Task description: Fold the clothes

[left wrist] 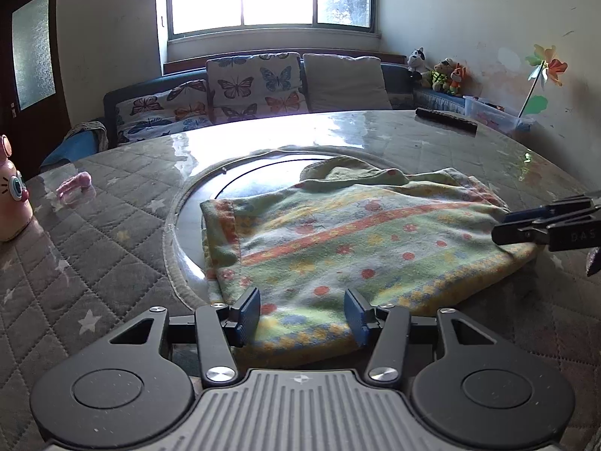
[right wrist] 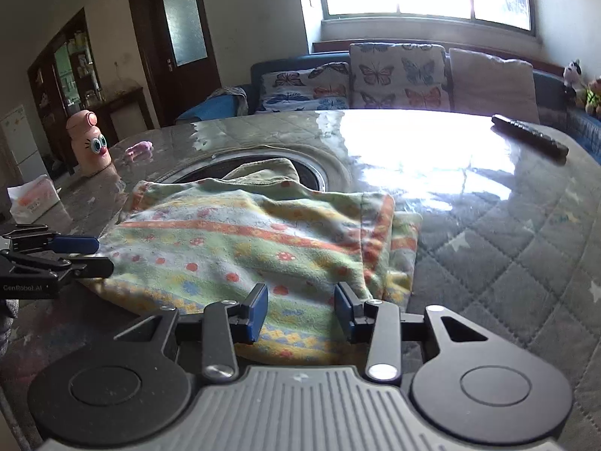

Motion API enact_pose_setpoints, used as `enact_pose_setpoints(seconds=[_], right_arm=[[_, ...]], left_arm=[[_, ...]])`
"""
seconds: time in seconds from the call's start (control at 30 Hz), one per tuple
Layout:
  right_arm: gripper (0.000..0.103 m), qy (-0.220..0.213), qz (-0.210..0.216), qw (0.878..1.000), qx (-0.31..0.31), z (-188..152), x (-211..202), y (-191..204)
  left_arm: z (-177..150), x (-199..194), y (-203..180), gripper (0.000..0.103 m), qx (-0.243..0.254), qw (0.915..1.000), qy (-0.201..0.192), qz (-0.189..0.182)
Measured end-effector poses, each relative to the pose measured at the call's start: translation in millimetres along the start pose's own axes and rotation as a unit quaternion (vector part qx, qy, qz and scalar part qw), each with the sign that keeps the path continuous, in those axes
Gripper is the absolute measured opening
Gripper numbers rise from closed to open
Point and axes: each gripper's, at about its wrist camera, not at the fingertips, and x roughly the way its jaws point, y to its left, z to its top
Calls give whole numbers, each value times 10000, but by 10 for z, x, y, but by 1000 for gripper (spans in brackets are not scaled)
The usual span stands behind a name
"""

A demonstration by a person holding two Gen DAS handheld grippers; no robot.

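Flanking the folded cloth (left wrist: 338, 240): remote (left wrist: 446, 120), pink toy (left wrist: 11, 203).

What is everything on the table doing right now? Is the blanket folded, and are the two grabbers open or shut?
Patterned cloth: folded over, lying flat on the table, partly across the round inset.
Left gripper: open, cloth's near edge between the pads, not pinched.
Right gripper: open, over the cloth's near edge.
Remote control: lying flat at the far side.
Pink toy: standing upright.
Door: closed.
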Motion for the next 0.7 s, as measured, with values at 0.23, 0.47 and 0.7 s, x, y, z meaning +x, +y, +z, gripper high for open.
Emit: enact_pose_setpoints(seconds=[0.23, 0.47, 0.7], right_arm=[[40, -174, -8, 9998, -85, 175, 69, 29], [40, -181, 3, 9998, -51, 351, 246, -40], [40, -129, -66, 9999, -11, 509, 468, -165]], left_arm=[[278, 192, 147, 53, 4, 9999, -19, 147], [502, 495, 330, 53, -52, 9998, 115, 173], [567, 665, 400, 52, -10, 9997, 206, 159]])
